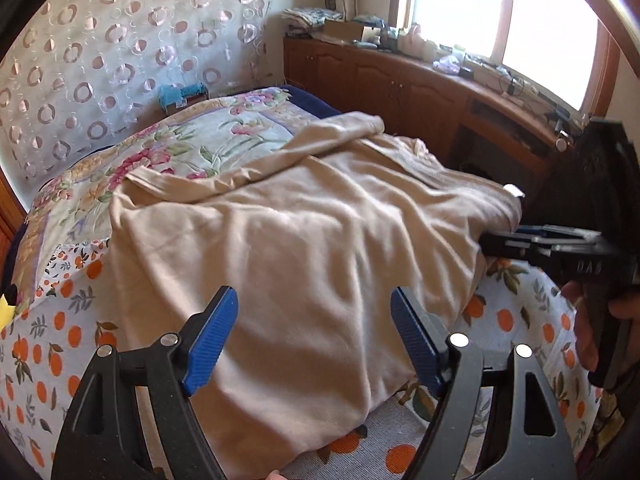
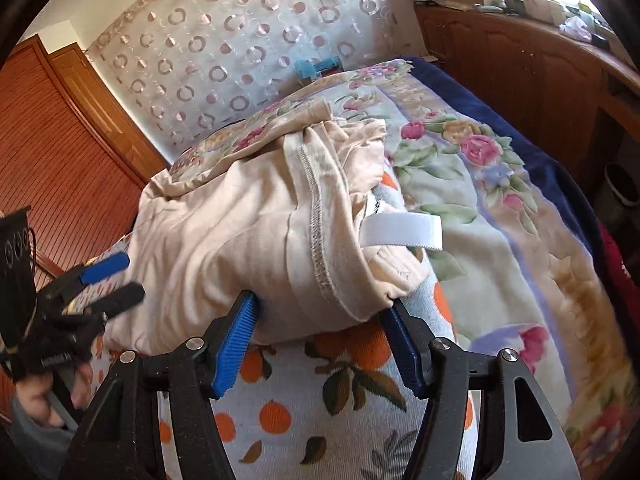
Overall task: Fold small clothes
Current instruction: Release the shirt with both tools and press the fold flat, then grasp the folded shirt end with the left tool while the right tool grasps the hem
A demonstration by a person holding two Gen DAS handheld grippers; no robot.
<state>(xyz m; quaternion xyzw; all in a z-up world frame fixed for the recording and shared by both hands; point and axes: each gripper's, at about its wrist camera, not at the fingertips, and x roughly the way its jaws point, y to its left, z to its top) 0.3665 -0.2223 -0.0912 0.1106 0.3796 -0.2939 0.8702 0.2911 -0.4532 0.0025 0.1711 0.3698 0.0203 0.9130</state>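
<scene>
The left claw (image 1: 312,336) is spread wide over the near edge of the beige garment (image 1: 304,240), gripping nothing. The right claw (image 2: 320,336) is also spread, its fingers straddling the garment's hem. The garment lies rumpled on the bed (image 2: 280,392), over the orange-print sheet. Judged step: lining up grips; next, close on both edges, then lift and fold.

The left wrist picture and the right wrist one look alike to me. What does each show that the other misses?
Only the left wrist view shows the bright window. Only the right wrist view shows the white strap, the zigzag seam and the wooden slatted door. Both show the beige garment on the orange-print sheet, with both grippers open.
</scene>
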